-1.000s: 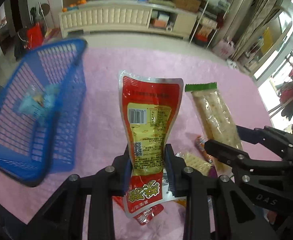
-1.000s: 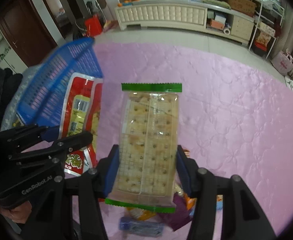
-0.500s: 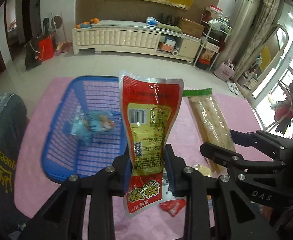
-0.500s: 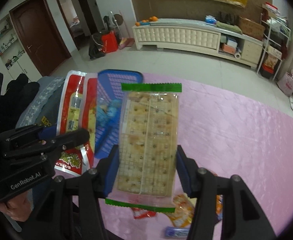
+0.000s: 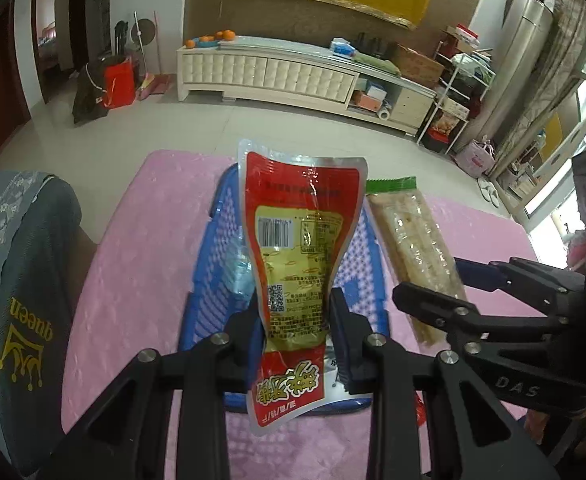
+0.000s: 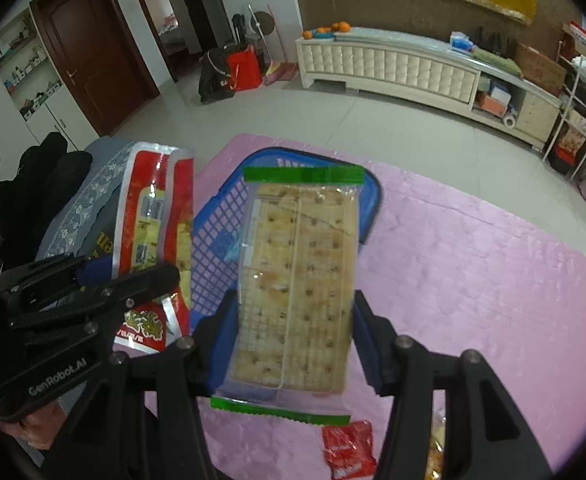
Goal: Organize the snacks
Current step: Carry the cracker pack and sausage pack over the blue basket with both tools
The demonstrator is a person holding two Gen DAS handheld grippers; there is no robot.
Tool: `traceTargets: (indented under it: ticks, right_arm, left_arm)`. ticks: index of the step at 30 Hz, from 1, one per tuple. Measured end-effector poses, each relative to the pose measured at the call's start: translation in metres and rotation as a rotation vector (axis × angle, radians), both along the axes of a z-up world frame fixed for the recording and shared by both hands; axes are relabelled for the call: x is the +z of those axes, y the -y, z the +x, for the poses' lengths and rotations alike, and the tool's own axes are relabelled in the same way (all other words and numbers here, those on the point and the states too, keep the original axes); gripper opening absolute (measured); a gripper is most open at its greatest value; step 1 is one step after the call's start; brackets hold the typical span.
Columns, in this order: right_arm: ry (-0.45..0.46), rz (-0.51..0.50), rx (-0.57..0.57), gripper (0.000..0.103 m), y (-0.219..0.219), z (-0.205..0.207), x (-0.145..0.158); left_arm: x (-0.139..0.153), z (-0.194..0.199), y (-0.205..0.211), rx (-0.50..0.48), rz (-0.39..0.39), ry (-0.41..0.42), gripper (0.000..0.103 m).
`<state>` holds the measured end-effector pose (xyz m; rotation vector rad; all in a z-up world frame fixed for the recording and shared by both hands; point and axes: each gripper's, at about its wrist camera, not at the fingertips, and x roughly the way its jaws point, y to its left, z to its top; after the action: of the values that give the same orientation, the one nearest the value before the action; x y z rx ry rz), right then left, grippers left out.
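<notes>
While both packs stay clamped, red pouch [image 5: 301, 276] in left gripper [image 5: 296, 332] and cracker pack [image 6: 295, 288] in right gripper [image 6: 293, 334], blue basket [image 5: 367, 264] has swung underneath (formerly off left); release looks imminent.

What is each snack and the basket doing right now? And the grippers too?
Left gripper: shut on the red pouch.
Red pouch: held upright above the basket.
Right gripper: shut on the cracker pack.
Cracker pack: held upright, sealed.
Blue basket: on the pink cloth, a light blue packet inside.
Small red packet: lying on the cloth.
</notes>
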<state>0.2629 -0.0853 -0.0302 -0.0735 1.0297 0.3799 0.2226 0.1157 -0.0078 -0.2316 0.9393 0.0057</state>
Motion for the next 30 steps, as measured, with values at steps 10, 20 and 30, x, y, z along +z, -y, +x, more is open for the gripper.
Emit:
traceTargets:
  ticks: [10, 20, 30]
  right_arm:
    - [-0.067, -0.041, -0.016, 0.058, -0.025, 0.05, -0.035]
    - [0.026, -0.236, -0.076, 0.081, -0.037, 0.068, -0.05]
    - [0.055, -0.194, -0.11, 0.102, -0.007, 0.033, -0.032]
  left_arm:
    - [-0.023, 0.025, -0.034, 0.023, -0.034, -0.049, 0.028]
    - [-0.028, 0.031, -0.03, 0.01, -0.038, -0.068, 0.028]
    - [-0.029, 0.023, -0.017, -0.012, -0.048, -0.072, 0.028]
